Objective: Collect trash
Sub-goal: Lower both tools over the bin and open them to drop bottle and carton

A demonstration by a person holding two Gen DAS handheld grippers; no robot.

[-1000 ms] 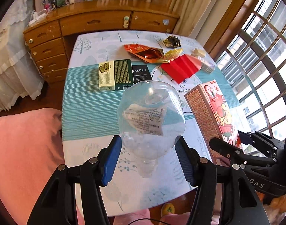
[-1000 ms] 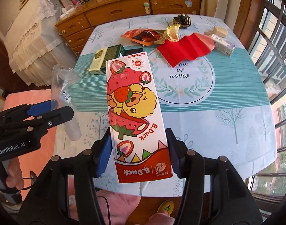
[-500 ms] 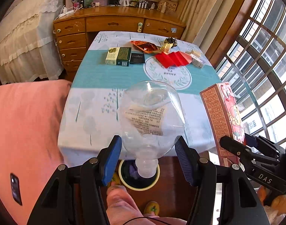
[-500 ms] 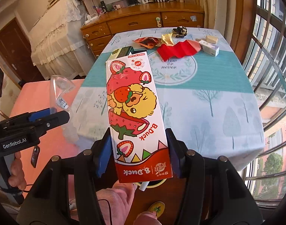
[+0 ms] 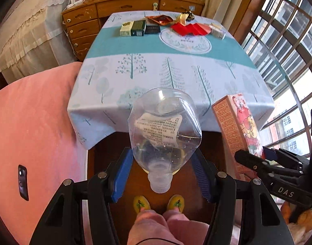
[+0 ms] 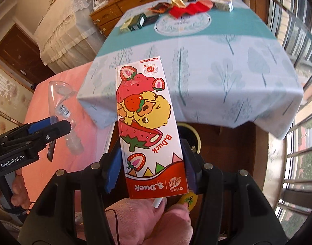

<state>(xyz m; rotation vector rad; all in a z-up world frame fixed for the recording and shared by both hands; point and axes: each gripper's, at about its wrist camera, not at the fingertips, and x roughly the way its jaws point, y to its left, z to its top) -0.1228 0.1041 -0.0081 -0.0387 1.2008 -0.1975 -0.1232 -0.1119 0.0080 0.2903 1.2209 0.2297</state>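
now we hold a crumpled clear plastic bottle (image 5: 165,130), cap end toward us, pinched in the left gripper (image 5: 163,171), above the wooden floor just off the worktop (image 5: 176,77) edge. our right gripper (image 6: 150,167) clamps a strawberry b.duck carton (image 6: 146,126) beside it, with a yellow-rimmed bin (image 6: 193,137) partly hidden behind the carton. wrappers and small boxes (image 5: 133,28) lie at the worktop's far end.
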